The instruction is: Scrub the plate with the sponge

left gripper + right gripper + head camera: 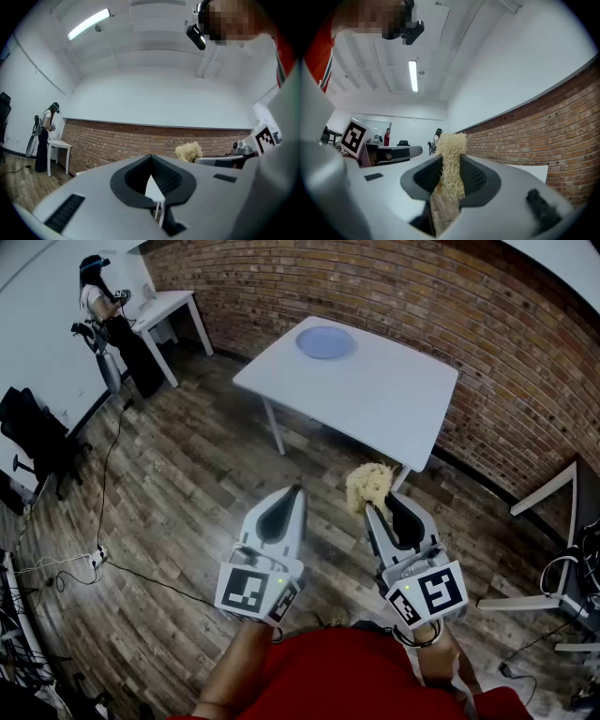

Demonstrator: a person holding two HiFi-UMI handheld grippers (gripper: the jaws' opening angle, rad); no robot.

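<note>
A pale blue plate [325,341] lies near the far left corner of a white table [375,395], well ahead of both grippers. My right gripper [373,505] is shut on a yellowish fibrous sponge [369,487], which sticks out past the jaw tips [451,161]. My left gripper [296,489] is shut with nothing between its jaws [151,161]. Both grippers are held level over the wooden floor, short of the table's near edge. The sponge [188,151] also shows in the left gripper view, off to the right.
A brick wall [394,292] runs behind the table. A person [108,320] stands at another white table [169,306] at the far left. A black chair [37,432] and cables [103,512] lie on the floor to the left; a table frame [553,549] stands at the right.
</note>
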